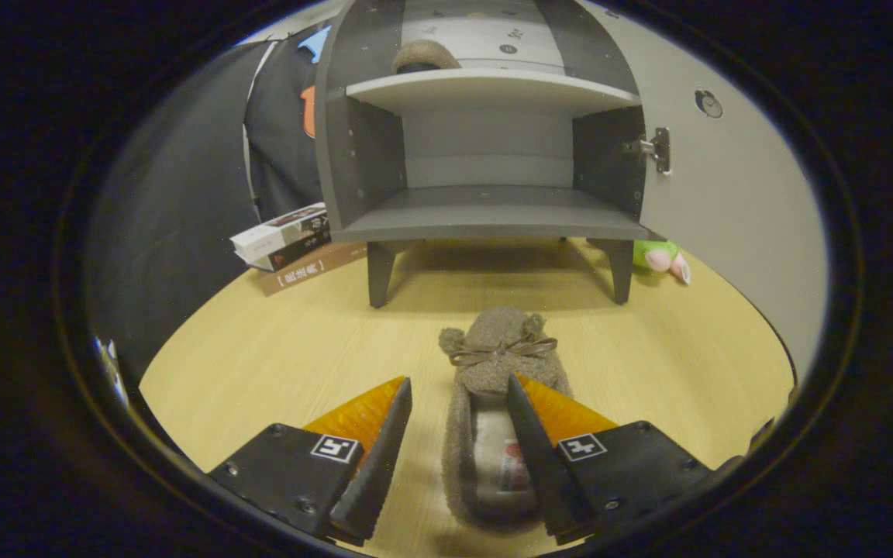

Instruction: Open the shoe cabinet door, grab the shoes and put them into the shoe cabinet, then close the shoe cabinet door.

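A: Where is the slipper [493, 387]?

B: On the counter [276, 356] before the open shoe cabinet [485, 209], between the gripper [458, 403]'s spread, empty jaws.

A: How will it handle?

B: Likely light, soft and floppy; pinching the fuzzy side wall near the opening looks best.

The right finger [528, 418] covered part of the slipper [485, 372] lying between the spread fingers. Beyond them, a second slipper [425, 56] on the cabinet's upper shelf [493, 89] showed just its top. Behind the cabinet leg [622, 271], a green plush toy [662, 256] was half hidden.
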Tool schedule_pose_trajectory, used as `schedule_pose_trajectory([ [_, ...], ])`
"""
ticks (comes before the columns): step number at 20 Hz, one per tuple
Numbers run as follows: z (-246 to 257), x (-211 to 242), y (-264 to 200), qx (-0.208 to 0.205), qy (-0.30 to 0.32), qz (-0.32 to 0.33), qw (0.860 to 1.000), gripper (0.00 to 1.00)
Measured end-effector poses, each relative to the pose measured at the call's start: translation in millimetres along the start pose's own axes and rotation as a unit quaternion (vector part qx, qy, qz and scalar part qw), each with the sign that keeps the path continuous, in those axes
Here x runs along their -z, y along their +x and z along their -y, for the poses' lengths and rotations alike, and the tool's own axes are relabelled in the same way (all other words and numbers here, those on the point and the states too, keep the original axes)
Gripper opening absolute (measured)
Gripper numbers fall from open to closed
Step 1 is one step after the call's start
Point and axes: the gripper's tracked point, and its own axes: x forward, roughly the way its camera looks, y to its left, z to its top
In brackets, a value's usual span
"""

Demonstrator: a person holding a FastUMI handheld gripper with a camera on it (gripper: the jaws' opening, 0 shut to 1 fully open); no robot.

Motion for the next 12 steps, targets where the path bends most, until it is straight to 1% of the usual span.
schedule_pose_trajectory([
  [2, 4.4, 1.3, 7.3, 0.015, -0.003, 0.002, 1.000, 0.64],
  [4, 8.2, 3.3, 14.7, 0.015, 0.009, 0.001, 1.000, 0.49],
  [6, 4.1, 4.4, 23.3, -0.019, 0.041, -0.005, 0.999, 0.34],
  [8, 1.1, 3.3, 25.4, -0.057, 0.086, -0.012, 0.995, 0.14],
  [10, 3.7, 3.0, 26.2, -0.082, 0.108, -0.012, 0.991, 0.11],
  [12, 4.7, 0.1, 21.5, -0.086, 0.098, -0.005, 0.991, 0.09],
])
